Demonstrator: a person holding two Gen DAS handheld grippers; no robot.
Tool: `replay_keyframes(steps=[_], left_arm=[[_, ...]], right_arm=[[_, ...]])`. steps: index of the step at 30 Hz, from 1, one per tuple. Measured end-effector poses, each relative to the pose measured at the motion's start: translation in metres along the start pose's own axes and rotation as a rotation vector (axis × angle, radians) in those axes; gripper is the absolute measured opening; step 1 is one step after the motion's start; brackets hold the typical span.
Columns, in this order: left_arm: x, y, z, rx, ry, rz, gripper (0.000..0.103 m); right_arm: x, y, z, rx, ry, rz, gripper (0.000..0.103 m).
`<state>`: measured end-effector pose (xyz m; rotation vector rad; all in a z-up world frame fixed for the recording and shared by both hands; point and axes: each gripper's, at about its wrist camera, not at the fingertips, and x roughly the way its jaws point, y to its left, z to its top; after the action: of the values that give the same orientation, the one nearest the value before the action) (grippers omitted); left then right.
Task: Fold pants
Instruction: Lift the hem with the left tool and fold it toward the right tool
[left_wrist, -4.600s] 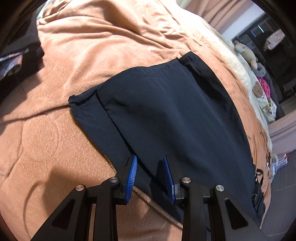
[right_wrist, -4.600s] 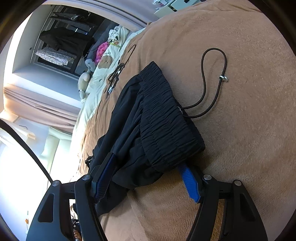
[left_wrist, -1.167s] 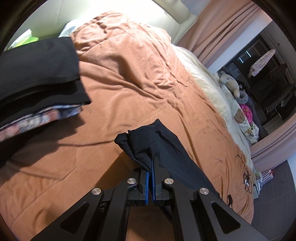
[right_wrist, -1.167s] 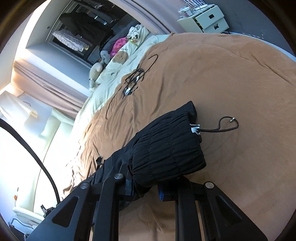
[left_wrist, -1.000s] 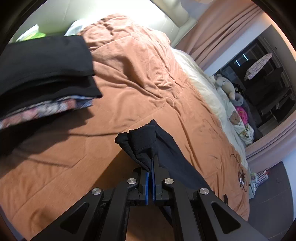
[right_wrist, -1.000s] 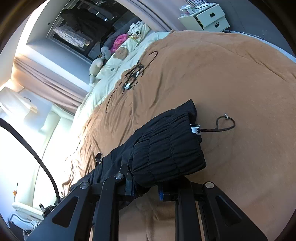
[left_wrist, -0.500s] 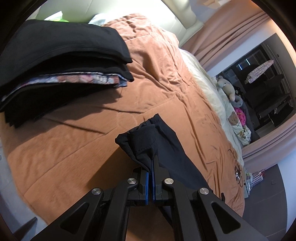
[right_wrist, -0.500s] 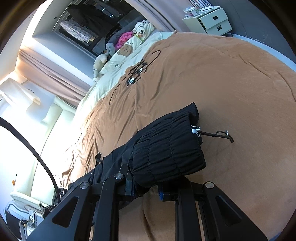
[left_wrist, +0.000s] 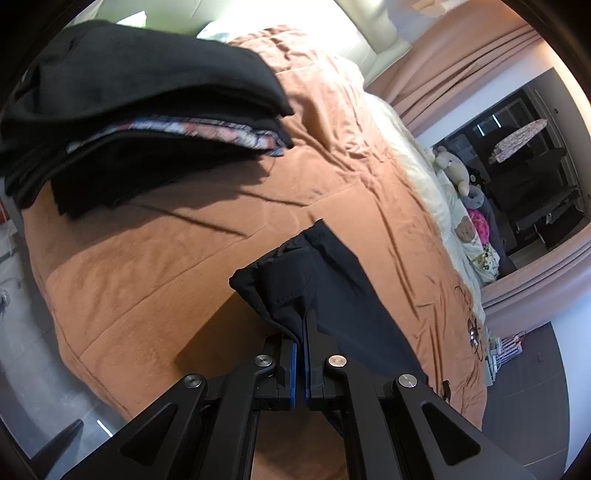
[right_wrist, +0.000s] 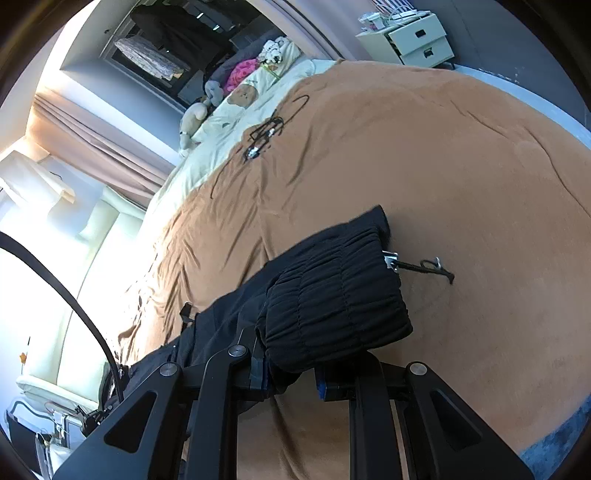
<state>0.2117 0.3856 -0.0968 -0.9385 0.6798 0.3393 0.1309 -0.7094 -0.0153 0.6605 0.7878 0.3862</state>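
Note:
The dark navy pants (left_wrist: 325, 280) hang lifted above the tan bedspread (left_wrist: 155, 266). My left gripper (left_wrist: 300, 332) is shut on the hem end of the legs, which bunches just past the blue pads. In the right wrist view my right gripper (right_wrist: 291, 373) is shut on the pants (right_wrist: 332, 295) at the gathered elastic waistband, which drapes over the fingers. A black drawcord (right_wrist: 424, 266) with a metal tip trails from the waistband onto the bedspread (right_wrist: 443, 166). The cloth between the two grippers sags and is partly hidden.
A stack of folded dark clothes (left_wrist: 140, 110) with a patterned layer lies at the upper left of the bed. Plush toys (left_wrist: 458, 173) and a cream blanket line the far side. A tangle of black cord (right_wrist: 266, 136) lies on the bed. A white drawer unit (right_wrist: 410, 37) stands beyond.
My left gripper has carried the hem end across the bed, so the folded stack now looms larger at the upper left. The right gripper shifted a little, and the drawcord loop pulled straighter.

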Motion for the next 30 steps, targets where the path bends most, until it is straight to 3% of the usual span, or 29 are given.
replay_keyframes(steps=[9,12,13,16,17,22,24,28,30], left_arm=[[0.018,0.033,-0.022,-0.038,0.059,0.056,0.002],[0.028,0.043,-0.029,-0.054,0.114,0.097,0.005],[0.030,0.047,-0.031,-0.060,0.134,0.114,0.006],[0.027,0.051,-0.032,-0.042,0.151,0.151,0.015],[0.024,0.050,-0.032,-0.023,0.149,0.166,0.020],[0.004,0.045,-0.023,0.026,0.109,0.242,0.036],[-0.002,0.045,-0.018,0.023,0.087,0.251,0.048],[-0.017,0.050,-0.007,0.012,0.045,0.260,0.052],[-0.019,0.051,-0.004,0.012,0.042,0.259,0.052]], right_arm=[[0.006,-0.013,-0.009,0.032,0.037,-0.038,0.014],[0.010,-0.016,-0.014,0.028,0.078,-0.080,0.021],[0.010,-0.016,-0.016,0.023,0.099,-0.110,0.028],[0.005,-0.020,-0.020,0.021,0.123,-0.176,0.053],[0.002,-0.022,-0.021,0.024,0.123,-0.185,0.057],[-0.015,-0.019,-0.021,0.025,0.113,-0.190,0.059],[-0.020,-0.015,-0.022,0.013,0.103,-0.207,0.059],[-0.030,-0.016,-0.030,0.002,0.073,-0.306,0.062],[-0.037,-0.017,-0.030,0.011,0.051,-0.314,0.062]])
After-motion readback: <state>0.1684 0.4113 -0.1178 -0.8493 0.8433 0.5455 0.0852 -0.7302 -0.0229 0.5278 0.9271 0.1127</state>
